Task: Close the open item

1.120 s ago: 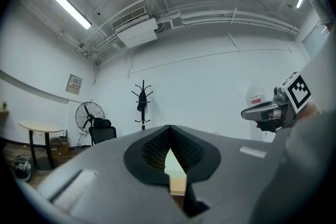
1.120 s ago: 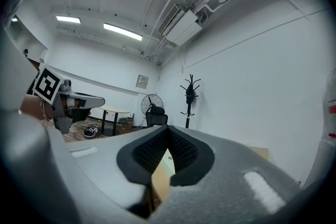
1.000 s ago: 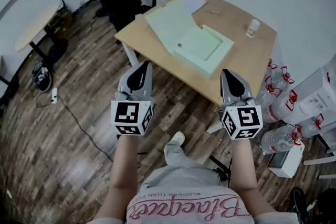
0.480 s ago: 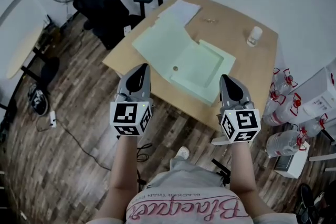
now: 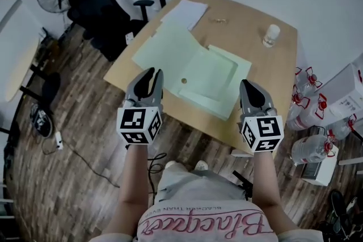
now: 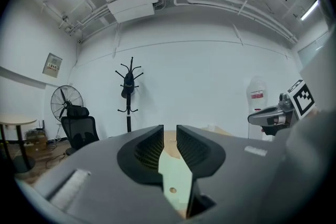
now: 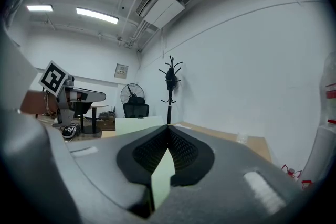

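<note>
- A pale green folder [image 5: 195, 68] was pictured lying open on the wooden counter [image 5: 252, 56], its body in the counter's middle and its flap spread flat toward the counter's left edge.
- The left tongs [image 6: 169, 129] were held out over the counter's near left edge. The jaws were caught opening, a narrow gap was seen between the ribbed pads, and nothing was gripped. Only the folder was seen beyond the gap.
- The right tongs [image 5: 250, 85] were held out over the counter's near right edge. The jaw tips were seen pressed together, closed on nothing.
- A white sheet of paper [image 5: 184, 12] was seen at the counter's far left corner.
- A small white container [image 5: 272, 35] was seen standing near the counter's far right edge.
- A black office chair [image 5: 105, 5] was pictured on the wooden floor off the counter's left side.
- Large water bottles [image 5: 309, 113] were seen grouped on the floor by the counter's right side.
</note>
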